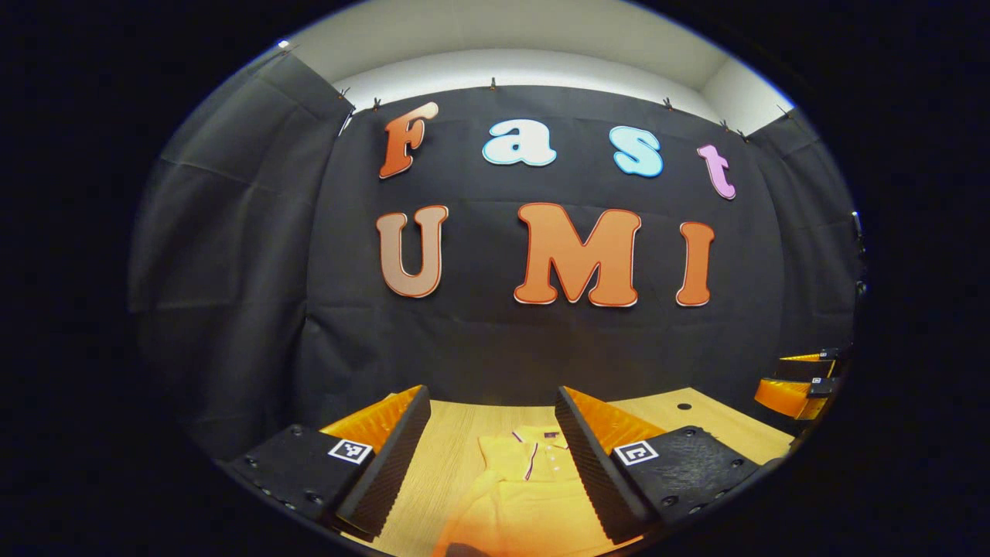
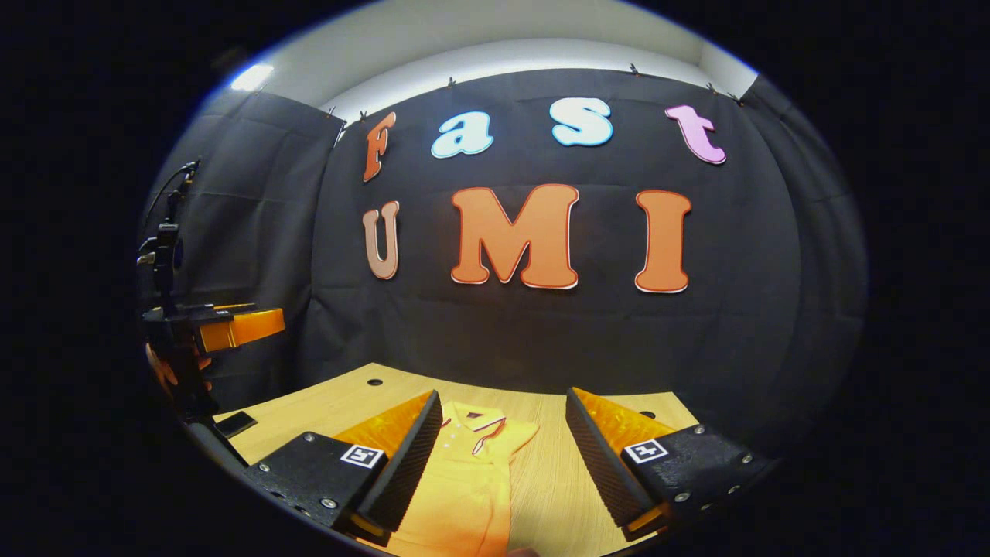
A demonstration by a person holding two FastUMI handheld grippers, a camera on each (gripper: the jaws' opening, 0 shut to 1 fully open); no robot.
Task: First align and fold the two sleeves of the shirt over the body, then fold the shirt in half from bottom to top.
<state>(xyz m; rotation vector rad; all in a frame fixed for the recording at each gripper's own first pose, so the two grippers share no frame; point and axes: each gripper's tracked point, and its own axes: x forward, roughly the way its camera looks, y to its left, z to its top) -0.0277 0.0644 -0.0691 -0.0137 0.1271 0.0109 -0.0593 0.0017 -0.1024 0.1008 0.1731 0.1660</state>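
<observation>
1. The left gripper [image 1: 492, 456] is hovering above the table [image 1: 448, 433] with its jaws standing wide apart, nothing between them but open air and the scene below.
2. In the left gripper view, the shirt [image 1: 534, 495] is lying flat on the wooden table, its collar pointing toward the black cloth wall and its body running down toward the camera between the two fingers.
3. The shirt is yellow, with a dark-trimmed collar and a short button placket showing near the top.
4. The right gripper [image 2: 503, 456] is also being held above the table [image 2: 340, 402], its jaws spread wide and gripping nothing.
5. In the right gripper view, the shirt [image 2: 464, 480] is lying just beside the near-left finger, partly hidden by it, with bare wood filling the rest of the gap.
6. At the far right edge of the left gripper view, the right gripper [image 1: 804, 383] is showing, held well apart from the shirt.
7. At the far left of the right gripper view, the left gripper [image 2: 232, 329] is showing, a hand [image 2: 166, 371] wrapping its handle.
8. Small round holes are showing in the tabletop near its far edge.
</observation>
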